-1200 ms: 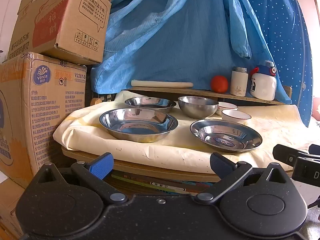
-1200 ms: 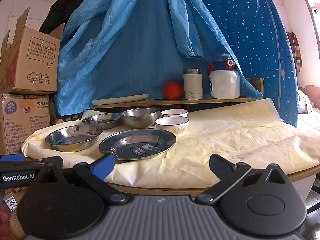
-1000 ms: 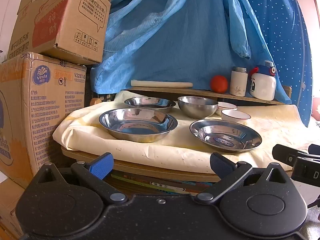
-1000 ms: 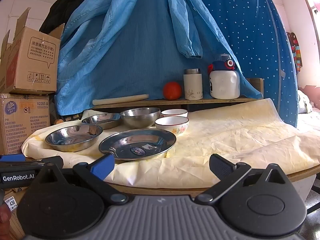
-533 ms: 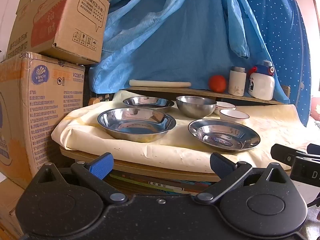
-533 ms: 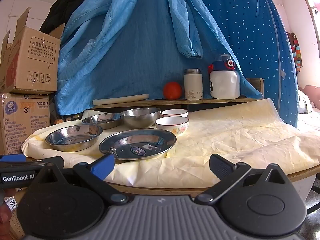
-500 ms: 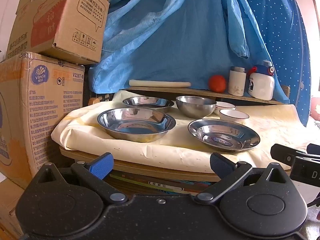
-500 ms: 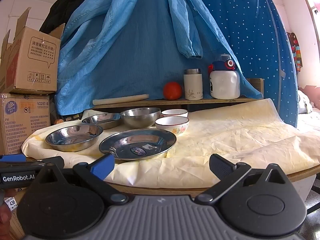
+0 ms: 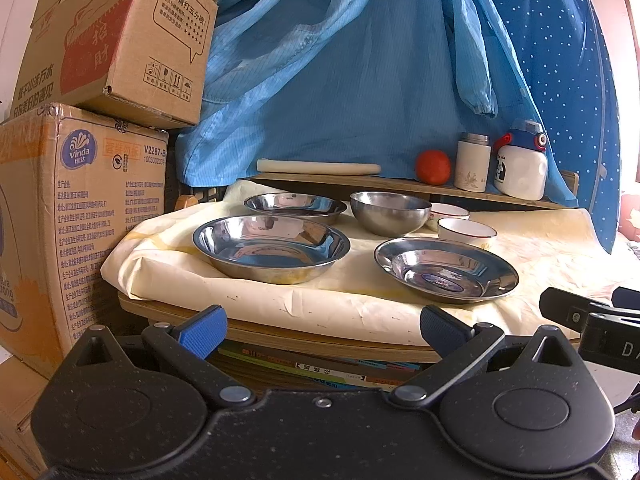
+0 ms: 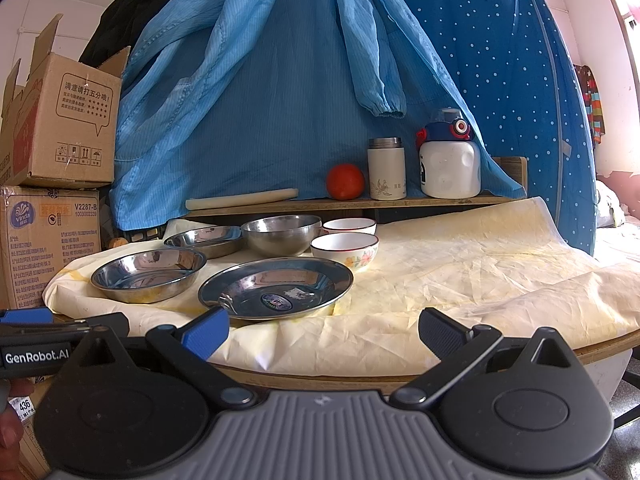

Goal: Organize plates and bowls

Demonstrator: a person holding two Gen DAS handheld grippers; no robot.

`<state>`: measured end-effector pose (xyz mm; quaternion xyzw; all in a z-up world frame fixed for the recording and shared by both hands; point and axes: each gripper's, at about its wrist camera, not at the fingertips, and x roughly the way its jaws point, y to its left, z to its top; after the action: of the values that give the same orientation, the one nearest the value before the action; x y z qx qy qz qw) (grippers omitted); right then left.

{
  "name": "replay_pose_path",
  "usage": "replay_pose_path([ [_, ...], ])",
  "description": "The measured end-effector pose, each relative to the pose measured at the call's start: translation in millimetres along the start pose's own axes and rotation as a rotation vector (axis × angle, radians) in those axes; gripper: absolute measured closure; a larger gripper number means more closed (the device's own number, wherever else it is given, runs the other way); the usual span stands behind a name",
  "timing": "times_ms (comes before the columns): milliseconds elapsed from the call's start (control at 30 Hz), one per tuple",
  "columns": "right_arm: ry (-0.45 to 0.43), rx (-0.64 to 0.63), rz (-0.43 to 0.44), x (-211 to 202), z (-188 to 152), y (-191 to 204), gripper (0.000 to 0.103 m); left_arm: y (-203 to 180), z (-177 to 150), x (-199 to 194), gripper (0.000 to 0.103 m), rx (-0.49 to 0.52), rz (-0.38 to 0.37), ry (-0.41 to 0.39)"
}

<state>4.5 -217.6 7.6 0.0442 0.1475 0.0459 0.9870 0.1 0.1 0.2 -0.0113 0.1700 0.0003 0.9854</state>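
On the cloth-covered table (image 9: pixel 360 308) stand three shallow steel plates: a deep one (image 9: pixel 271 247) at front left, a flatter one (image 9: pixel 446 269) at front right, a third (image 9: pixel 295 205) behind. A steel bowl (image 9: pixel 390 212) and two white ceramic bowls (image 9: pixel 467 232) sit at the back. My left gripper (image 9: pixel 322 326) hangs open before the table edge, holding nothing. The right gripper (image 10: pixel 323 328) is open too, in front of the flat plate (image 10: pixel 276 286), with the deep plate (image 10: pixel 149 268), steel bowl (image 10: pixel 281 233) and flowered bowl (image 10: pixel 344 250) beyond.
Stacked cardboard boxes (image 9: pixel 72 208) crowd the table's left side. A low shelf (image 10: pixel 340 201) behind holds a rolling pin (image 10: pixel 242 199), an orange ball (image 10: pixel 345 181), a flask (image 10: pixel 386 168) and a white bottle (image 10: pixel 449 162). Blue garments hang behind. Bare cloth (image 10: pixel 480 272) spreads right.
The left gripper view has drifted slightly, so the dishes sit a touch further left. Neither gripper has changed its opening and no dish has moved.
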Motion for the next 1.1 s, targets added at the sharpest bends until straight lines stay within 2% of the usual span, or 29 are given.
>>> replay_pose_path([
  [1100, 0.002, -0.001, 0.000, -1.1, 1.2, 0.2, 0.000, -7.7, -1.3, -1.1, 0.001, -0.002, 0.001, 0.004],
])
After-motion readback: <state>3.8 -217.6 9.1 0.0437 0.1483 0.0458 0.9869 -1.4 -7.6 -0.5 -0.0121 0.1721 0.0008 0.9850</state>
